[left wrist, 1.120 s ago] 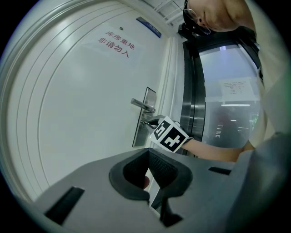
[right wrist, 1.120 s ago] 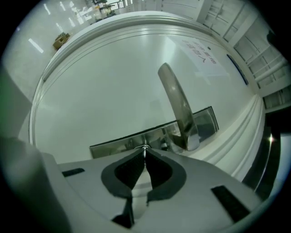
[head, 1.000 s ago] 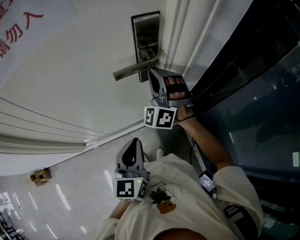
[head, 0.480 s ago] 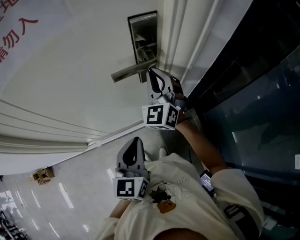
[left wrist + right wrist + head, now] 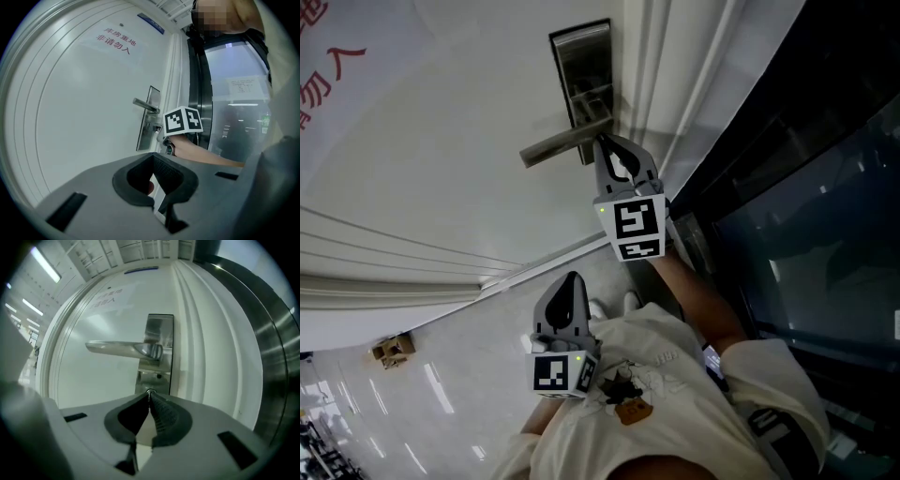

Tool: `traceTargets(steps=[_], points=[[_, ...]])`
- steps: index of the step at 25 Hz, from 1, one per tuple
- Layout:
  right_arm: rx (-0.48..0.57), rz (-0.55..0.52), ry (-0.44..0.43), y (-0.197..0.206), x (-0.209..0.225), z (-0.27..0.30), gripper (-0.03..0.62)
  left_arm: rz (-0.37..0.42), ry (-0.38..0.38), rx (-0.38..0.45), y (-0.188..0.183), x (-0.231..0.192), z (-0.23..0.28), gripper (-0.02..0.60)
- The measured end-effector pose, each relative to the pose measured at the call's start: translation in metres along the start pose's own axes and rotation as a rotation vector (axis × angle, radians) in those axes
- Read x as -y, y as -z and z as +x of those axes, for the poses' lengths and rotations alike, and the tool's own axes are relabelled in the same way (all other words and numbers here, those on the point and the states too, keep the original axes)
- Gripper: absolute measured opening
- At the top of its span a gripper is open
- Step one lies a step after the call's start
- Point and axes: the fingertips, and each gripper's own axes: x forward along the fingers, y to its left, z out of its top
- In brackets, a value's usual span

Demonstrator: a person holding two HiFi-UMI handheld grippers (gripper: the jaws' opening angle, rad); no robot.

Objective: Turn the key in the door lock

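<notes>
**Q:** Why was the right gripper [image 5: 602, 141] held against the door [image 5: 441, 141] just beneath the lever handle [image 5: 562, 142]?

**A:** The keyhole sat in the lower part of the steel lock plate [image 5: 586, 80], close to the door's hinge-free edge. The right gripper pointed straight at that spot, so its long axis lined up with the lock's axis. Judged from this pose, a roll of the wrist would turn the key without bending it.

**Q:** And its jaws?

**A:** In the right gripper view they were clenched, the tips meeting at the keyhole. A small round metal part, taken to be the key [image 5: 150, 391], showed just at their point. Most of it was hidden by the pads, so the grip on it is inferred rather than seen.

**Q:** Where was the left gripper [image 5: 573, 278]?

**A:** It was held low and well apart from the lock, close to the person's torso and aimed up toward the door. It probably stayed there to keep clear of the working arm.

**Q:** Its jaws?

**A:** In the left gripper view they were closed tip to tip and held nothing. Only the floor showed through the gap behind the pads.
</notes>
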Motion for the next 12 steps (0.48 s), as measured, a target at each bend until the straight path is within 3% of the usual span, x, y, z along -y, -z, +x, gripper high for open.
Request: traceTargets(steps=[7,12], points=[[0.008,0.420,-0.055,0.0039,0.0062,-0.0009,0.020,0.010,0.008,-0.004,-0.0008,0.0007,0.0025,0.005],[0.026,0.567,-0.079,0.0043,0.0080,-0.0011,0.021,0.017,0.017,-0.002,-0.0009,0.0005,0.0034,0.005]])
